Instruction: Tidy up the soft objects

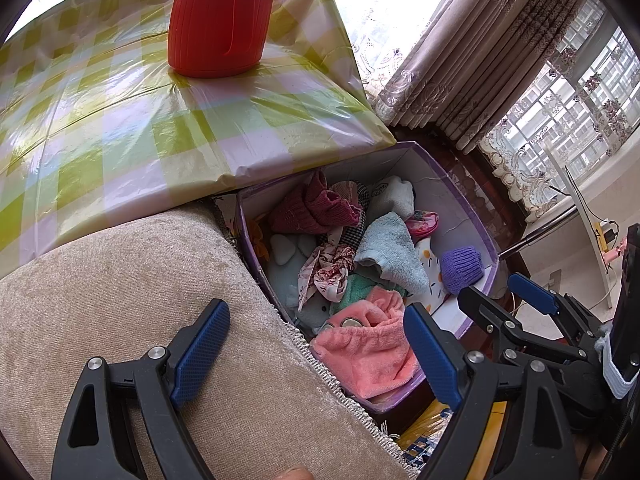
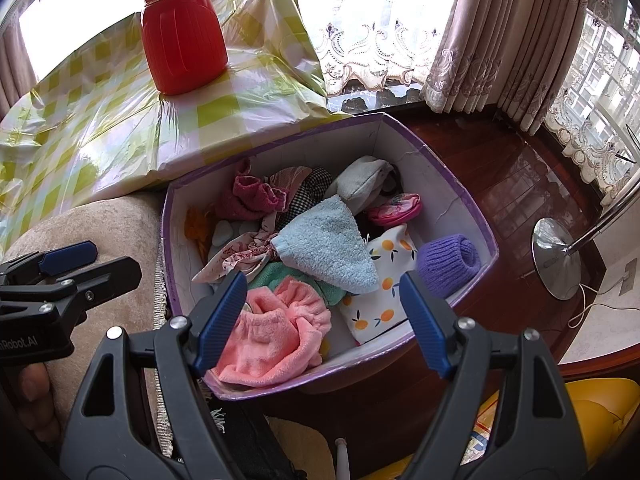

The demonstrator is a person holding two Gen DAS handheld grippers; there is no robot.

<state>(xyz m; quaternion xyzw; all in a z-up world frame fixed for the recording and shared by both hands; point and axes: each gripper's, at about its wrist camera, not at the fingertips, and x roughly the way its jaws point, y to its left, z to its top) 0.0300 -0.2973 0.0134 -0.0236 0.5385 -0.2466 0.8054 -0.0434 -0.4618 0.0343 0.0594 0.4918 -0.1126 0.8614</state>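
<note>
A purple-rimmed cardboard box (image 2: 440, 168) sits on the dark floor, full of soft items: a pink fleece cloth (image 2: 276, 340), a light blue towel (image 2: 328, 248), a purple knit roll (image 2: 448, 264), a maroon knit piece (image 2: 252, 196) and an orange-print cloth (image 2: 384, 300). The box also shows in the left wrist view (image 1: 452, 200), with the pink cloth (image 1: 368, 352). My right gripper (image 2: 322, 324) is open and empty above the box's near edge. My left gripper (image 1: 316, 356) is open and empty over the beige cushion's edge, beside the box.
A beige cushion (image 1: 120, 280) lies left of the box. Behind it is a table with a green checked plastic cover (image 1: 120, 120) bearing a red plastic jug (image 1: 220, 20). A lamp stand base (image 2: 556, 256) and curtains (image 2: 500, 40) are to the right.
</note>
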